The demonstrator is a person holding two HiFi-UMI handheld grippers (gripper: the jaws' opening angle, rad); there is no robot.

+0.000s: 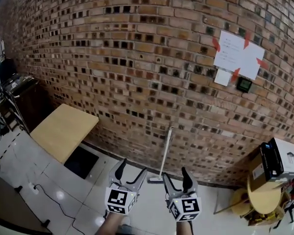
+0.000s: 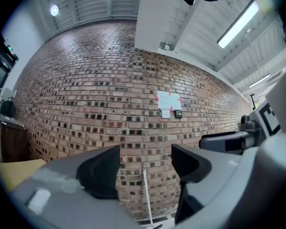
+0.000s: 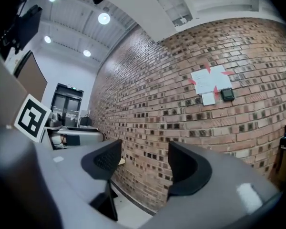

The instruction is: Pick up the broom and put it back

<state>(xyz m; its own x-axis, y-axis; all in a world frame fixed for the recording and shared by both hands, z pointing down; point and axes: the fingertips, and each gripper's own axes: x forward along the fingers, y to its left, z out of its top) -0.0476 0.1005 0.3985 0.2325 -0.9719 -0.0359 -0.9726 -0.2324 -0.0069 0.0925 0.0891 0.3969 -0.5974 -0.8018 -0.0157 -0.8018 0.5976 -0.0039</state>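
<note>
Head view has the broom (image 1: 165, 153) standing near-upright against the brick wall (image 1: 112, 58), well ahead between the left gripper (image 1: 133, 168) and right gripper (image 1: 175, 176), both spread wide and empty.

We hold our left gripper (image 2: 145, 165) with its jaws apart and nothing between the pads. Through the gap between the fingers (image 2: 102, 171) we see the broom (image 2: 146, 194) leaning on a brick wall (image 2: 86, 104), well beyond the tips. Above the right finger, papers (image 2: 168, 100) hang on that wall. Right of that finger juts the right gripper (image 2: 224, 141). Left of the left finger lies a table (image 2: 15, 169).
</note>
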